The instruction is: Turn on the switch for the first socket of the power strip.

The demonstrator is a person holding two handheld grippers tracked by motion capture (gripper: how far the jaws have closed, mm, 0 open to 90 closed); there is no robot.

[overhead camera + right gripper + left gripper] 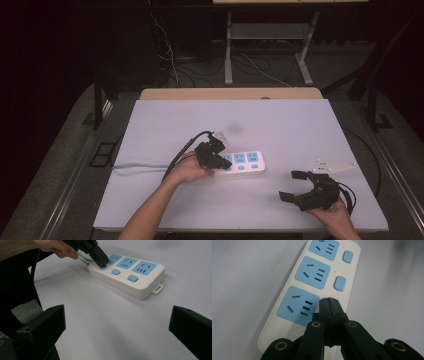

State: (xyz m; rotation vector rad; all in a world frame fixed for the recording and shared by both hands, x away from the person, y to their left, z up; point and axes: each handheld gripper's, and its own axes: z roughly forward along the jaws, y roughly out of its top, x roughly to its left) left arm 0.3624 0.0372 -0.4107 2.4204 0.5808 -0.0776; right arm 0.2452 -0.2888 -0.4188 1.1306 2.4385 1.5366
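Observation:
A white power strip (pixel 244 165) with three blue sockets and blue switch buttons lies mid-table, its grey cable (pixel 135 166) running left. My left gripper (pixel 220 161) is shut, its joined tips (pixel 328 302) pressed down on the strip's nearest blue switch, beside the first socket (pixel 297 305). The right gripper view shows that same tip (pixel 101 261) sitting on the leftmost button of the strip (pixel 130 280). My right gripper (pixel 295 186) stands open near the table's front right, nothing between its fingers (pixel 42 325).
The white table top (pixel 280 125) has a wooden strip along its far edge (pixel 230 93). Beyond it stand a desk frame (pixel 270 45) and loose cables on the dark floor. A black cable (pixel 182 150) trails from the left gripper.

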